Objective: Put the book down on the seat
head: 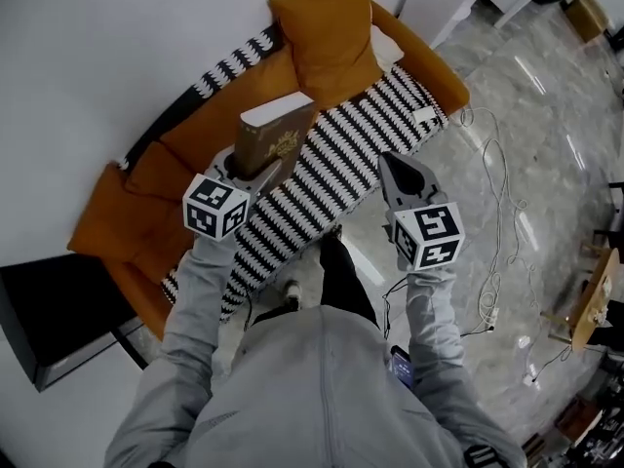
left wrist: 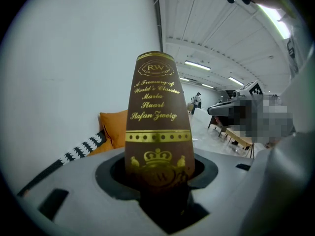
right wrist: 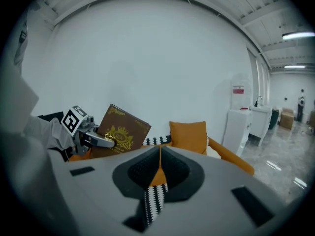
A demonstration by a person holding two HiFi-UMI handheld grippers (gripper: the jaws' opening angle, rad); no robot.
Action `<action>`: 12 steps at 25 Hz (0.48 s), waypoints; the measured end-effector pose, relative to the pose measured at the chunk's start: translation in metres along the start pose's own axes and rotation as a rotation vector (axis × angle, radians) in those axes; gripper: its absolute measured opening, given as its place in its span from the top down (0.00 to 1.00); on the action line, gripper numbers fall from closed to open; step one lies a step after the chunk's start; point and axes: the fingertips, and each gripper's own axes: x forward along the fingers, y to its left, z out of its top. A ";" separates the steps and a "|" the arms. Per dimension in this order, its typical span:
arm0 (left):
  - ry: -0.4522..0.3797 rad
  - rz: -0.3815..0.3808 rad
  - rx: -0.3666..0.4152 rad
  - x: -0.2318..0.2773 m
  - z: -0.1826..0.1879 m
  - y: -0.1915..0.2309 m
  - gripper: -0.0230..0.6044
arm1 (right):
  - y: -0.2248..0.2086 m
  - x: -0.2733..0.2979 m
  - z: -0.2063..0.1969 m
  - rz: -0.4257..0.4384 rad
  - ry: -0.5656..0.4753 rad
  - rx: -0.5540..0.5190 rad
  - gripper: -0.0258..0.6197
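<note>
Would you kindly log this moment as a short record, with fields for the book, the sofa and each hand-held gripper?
book: brown, gold print, held up over the sofa, not yet set down
left hand-held gripper: jaws closed on the book's lower end
right hand-held gripper: jaws together, nothing between them
sofa: orange, seat under a black-and-white striped throw
cushion: orange, leaning against the backrest
task status: book in the grip, seat below it free
</note>
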 end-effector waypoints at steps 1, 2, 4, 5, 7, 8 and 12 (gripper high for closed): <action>0.008 -0.003 -0.019 0.010 -0.004 0.006 0.60 | -0.005 0.010 -0.004 0.003 0.011 0.009 0.91; 0.015 -0.004 -0.038 0.019 -0.008 0.013 0.60 | -0.011 0.019 -0.008 0.006 0.021 0.020 0.91; 0.031 -0.005 -0.069 0.037 -0.017 0.025 0.60 | -0.021 0.038 -0.016 0.010 0.038 0.044 0.91; 0.041 -0.006 -0.082 0.046 -0.021 0.031 0.60 | -0.026 0.046 -0.020 0.012 0.048 0.059 0.91; 0.065 -0.013 -0.109 0.065 -0.032 0.041 0.60 | -0.035 0.062 -0.030 0.018 0.068 0.094 0.91; 0.076 -0.018 -0.124 0.074 -0.037 0.046 0.60 | -0.039 0.069 -0.034 0.021 0.077 0.108 0.91; 0.128 -0.030 -0.166 0.109 -0.061 0.062 0.60 | -0.052 0.098 -0.055 0.037 0.108 0.158 0.91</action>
